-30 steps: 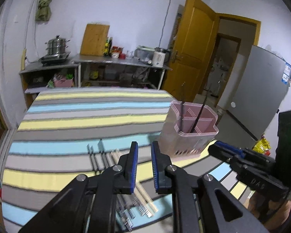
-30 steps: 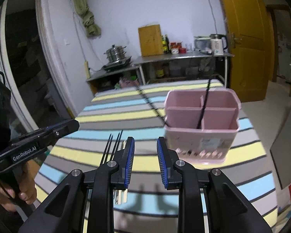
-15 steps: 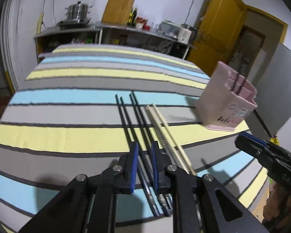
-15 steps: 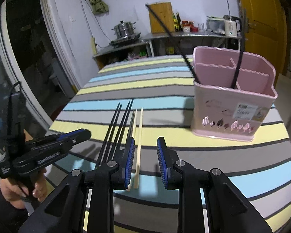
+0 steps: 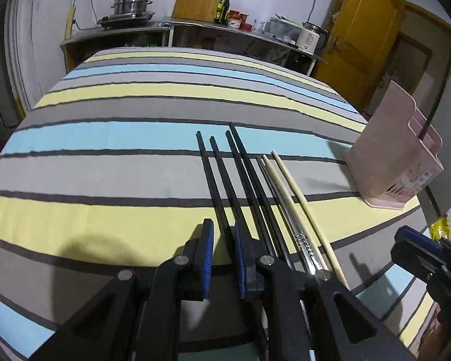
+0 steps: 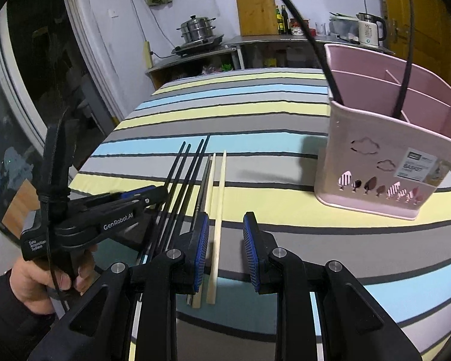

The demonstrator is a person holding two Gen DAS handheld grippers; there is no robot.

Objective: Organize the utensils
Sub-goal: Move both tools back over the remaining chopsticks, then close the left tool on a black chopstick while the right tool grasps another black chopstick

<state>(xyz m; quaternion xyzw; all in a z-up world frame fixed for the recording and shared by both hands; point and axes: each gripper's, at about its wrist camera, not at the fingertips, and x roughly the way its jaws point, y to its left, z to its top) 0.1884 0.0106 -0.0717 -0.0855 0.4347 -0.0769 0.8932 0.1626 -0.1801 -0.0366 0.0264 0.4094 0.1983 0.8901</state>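
A: Left gripper point(image 5: 224, 231) first. Jaws?
B: A narrow gap, nothing pinched; one black chopstick point(image 5: 216, 186) runs into the gap, pads not pressing it. Released.
A: Right gripper point(image 6: 225, 234)?
B: Jaws spread wide, released, straddling one pale wooden chopstick point(image 6: 219, 210) without touching it.
A: Container?
B: Pink utensil holder point(image 6: 388, 162), upright on the desk point(image 6: 255, 114), off to the right of the chopstick row. Divided into compartments. Two black chopsticks point(image 6: 403, 90) stand in it, leaning apart; which compartment the left one sits in I cannot tell, its foot is hidden by the front wall.
A: The loose ones, orientation?
B: All lie flat on the striped cloth, left of the holder, roughly parallel, long axes running away from the cameras across the stripes. Four black on the left, then a metal pair point(image 5: 288, 210), then two wooden nearest the holder.
A: Anything cut off?
B: Near ends of the black ones are hidden under the gripper bodies. The metal pair is hard to separate in the right wrist view. A hand point(image 6: 36, 282) holds the left gripper at the row's left edge.
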